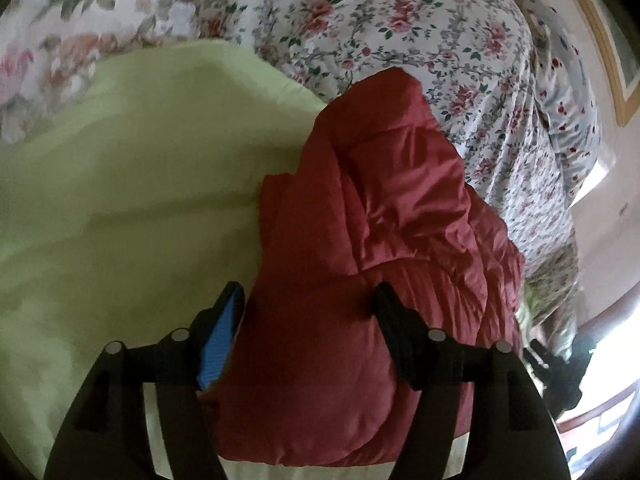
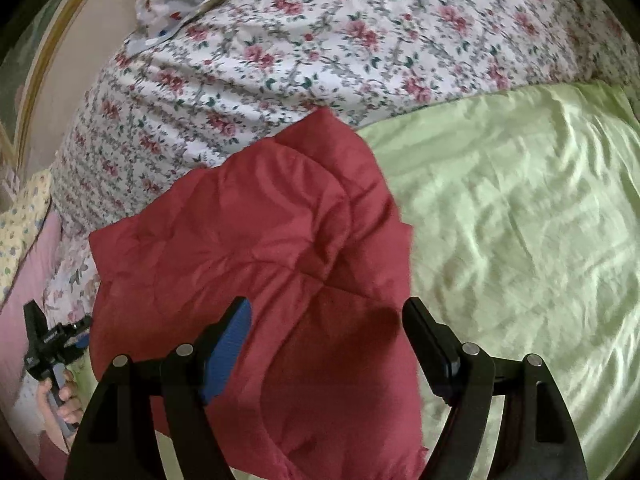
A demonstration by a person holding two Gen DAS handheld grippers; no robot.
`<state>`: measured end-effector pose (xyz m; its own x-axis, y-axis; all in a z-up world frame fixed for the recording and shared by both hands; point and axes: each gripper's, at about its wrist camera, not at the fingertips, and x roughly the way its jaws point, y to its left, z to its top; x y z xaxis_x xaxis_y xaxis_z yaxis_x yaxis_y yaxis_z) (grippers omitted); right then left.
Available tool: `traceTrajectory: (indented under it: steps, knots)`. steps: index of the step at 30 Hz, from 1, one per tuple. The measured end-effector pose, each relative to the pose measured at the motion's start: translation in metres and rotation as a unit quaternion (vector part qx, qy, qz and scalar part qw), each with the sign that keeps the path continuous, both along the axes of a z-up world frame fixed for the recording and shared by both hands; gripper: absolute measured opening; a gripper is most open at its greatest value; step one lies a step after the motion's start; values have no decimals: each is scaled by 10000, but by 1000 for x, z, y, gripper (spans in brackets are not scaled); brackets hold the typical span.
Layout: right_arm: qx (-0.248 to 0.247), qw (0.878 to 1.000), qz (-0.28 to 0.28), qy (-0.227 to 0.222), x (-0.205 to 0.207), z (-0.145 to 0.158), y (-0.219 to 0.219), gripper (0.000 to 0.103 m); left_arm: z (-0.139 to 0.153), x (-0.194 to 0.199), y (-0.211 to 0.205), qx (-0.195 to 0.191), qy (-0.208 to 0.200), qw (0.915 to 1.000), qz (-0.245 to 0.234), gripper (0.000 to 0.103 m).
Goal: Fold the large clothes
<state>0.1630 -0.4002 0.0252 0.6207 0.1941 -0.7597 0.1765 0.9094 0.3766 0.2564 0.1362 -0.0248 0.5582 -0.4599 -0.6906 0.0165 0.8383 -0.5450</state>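
Red quilted jacket (image 2: pixel 256 280) lies bunched in a thick folded bundle on the pale green sheet (image 2: pixel 520 220) spread over the floral bed (image 2: pixel 320 40), which gives me a flat surface to fold on. My left hand-held gripper (image 1: pixel 308 320) hangs just above its near end with jaws spread wide, holding nothing, and my right hand-held gripper (image 2: pixel 328 332) is likewise parted over the bundle's edge. I judge both are poised to pinch the puffy fabric; its slippery bulk could spring back out of a fold.
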Motion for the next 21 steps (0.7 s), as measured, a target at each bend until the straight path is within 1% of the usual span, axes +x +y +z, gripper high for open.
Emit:
traceTrajectory:
  steps: [2, 4, 6, 8, 9, 10, 12, 13, 14, 16, 19, 21]
  knots:
    - [147, 9999, -73, 20, 0, -4, -6, 83, -7, 2, 3, -214, 71, 9997, -23, 67]
    - [373, 9992, -129, 35, 0, -10, -12, 87, -11, 4, 5, -373, 123, 9992, -19, 73]
    - [587, 9981, -170, 69, 1, -17, -17, 89, -16, 7, 8, -543, 178, 9984, -6, 73]
    - [843, 9961, -187, 159, 4, -29, -21, 90, -21, 10, 8, -723, 227, 9971, -17, 75]
    - [982, 9948, -175, 226, 5, -35, -22, 90, -24, 11, 8, -791, 265, 9965, -16, 78]
    - [1081, 9936, -164, 281, 7, -40, -22, 90, -26, 13, 7, -822, 288, 9962, -7, 83]
    - [1340, 9901, -118, 402, 10, -53, -21, 90, -31, 16, 5, -971, 358, 9946, -40, 83]
    - [1477, 9879, -86, 459, 12, -60, -20, 90, -35, 18, 3, -1056, 520, 9930, -9, 85]
    - [1598, 9859, -76, 487, 14, -64, -20, 91, -38, 21, 1, -1160, 568, 9916, -26, 87]
    - [1773, 9829, -41, 488, 15, -69, -18, 95, -44, 23, -2, -1330, 657, 9889, -41, 87]
    - [1809, 9823, 95, 478, 19, -71, -13, 95, -46, 25, -8, -1373, 641, 9884, -72, 88]
    - [1850, 9811, 208, 522, 21, -72, -8, 93, -44, 25, -11, -1335, 586, 9892, -121, 80]
